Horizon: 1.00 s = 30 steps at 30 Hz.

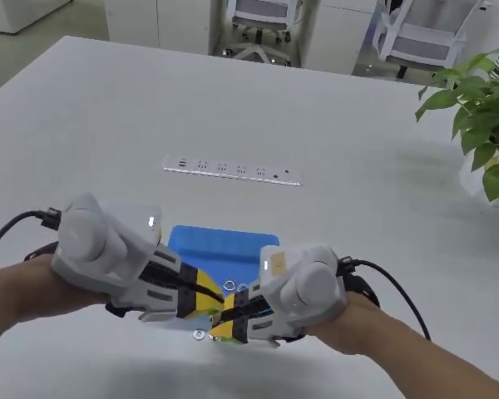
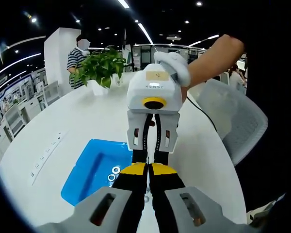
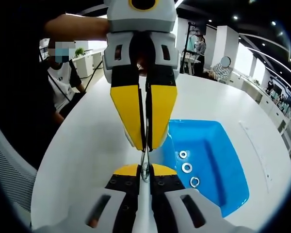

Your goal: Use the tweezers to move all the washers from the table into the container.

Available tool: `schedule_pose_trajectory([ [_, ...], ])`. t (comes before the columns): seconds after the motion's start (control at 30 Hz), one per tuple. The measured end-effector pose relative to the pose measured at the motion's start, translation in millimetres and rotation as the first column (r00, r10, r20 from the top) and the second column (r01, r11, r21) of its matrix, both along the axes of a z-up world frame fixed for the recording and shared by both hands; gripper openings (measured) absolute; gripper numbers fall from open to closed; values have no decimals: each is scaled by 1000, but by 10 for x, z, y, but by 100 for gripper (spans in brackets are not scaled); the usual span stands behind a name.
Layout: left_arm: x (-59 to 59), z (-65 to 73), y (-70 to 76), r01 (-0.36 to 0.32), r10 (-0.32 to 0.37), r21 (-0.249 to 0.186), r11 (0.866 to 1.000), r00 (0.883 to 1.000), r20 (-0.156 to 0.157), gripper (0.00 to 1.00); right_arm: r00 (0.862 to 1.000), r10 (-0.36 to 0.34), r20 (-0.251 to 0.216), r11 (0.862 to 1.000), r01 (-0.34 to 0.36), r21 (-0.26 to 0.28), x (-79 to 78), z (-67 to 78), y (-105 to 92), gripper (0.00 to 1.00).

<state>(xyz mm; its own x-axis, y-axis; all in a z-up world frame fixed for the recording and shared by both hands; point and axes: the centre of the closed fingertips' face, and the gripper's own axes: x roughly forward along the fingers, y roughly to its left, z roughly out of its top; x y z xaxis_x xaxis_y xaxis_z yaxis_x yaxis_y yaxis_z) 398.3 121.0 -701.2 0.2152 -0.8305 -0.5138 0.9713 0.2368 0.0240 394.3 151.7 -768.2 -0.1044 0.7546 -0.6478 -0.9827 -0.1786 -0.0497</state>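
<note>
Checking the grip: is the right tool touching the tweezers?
Touching. In the right gripper view the right tool is clamped on the tweezers.

Left gripper [image 2: 146, 171] and right gripper [image 3: 145, 171] had rounded pale grey shells, black jaws tipped with yellow, grey jaw mounts cut with oblong slots, a small white light glowed on each shell, black cables [image 1: 17, 223] trailed from the backs.

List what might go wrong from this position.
1. The left gripper and right gripper both pinch the thin tweezers tip to tip; if either loosens too soon, the tweezers may slip and fall.
2. A washer lies on the table just below the grippers, near the container; a low sweep could knock it away.
</note>
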Motion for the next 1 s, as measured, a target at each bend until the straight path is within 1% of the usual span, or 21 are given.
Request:
schedule_pose_trajectory([
  [0.2,3,-1,-9,-4,4,1,1000,1000,-3,6,1000,-15,-15,1000,15,8,6,-2,-4,8],
  [0.57,-23,21,-1,-12,12,8,1000,1000,-5,7,1000,-20,-20,1000,20,8,-7,4,-11,8],
  [0.73,-28,64,11,-22,22,1,1000,1000,-2,12,1000,-24,-20,1000,24,8,-7,27,-29,8],
  [0.8,-27,77,21,-27,27,0,1000,1000,1,15,1000,-23,-17,1000,23,11,-8,52,-28,8],
  [0.87,-29,84,31,-36,36,-5,999,999,-10,19,1000,-22,-13,1000,22,12,-5,77,-26,8],
  [1.0,-37,93,62,-50,50,-7,999,999,-16,25,1000,-16,-9,1000,17,18,-17,147,-13,8],
])
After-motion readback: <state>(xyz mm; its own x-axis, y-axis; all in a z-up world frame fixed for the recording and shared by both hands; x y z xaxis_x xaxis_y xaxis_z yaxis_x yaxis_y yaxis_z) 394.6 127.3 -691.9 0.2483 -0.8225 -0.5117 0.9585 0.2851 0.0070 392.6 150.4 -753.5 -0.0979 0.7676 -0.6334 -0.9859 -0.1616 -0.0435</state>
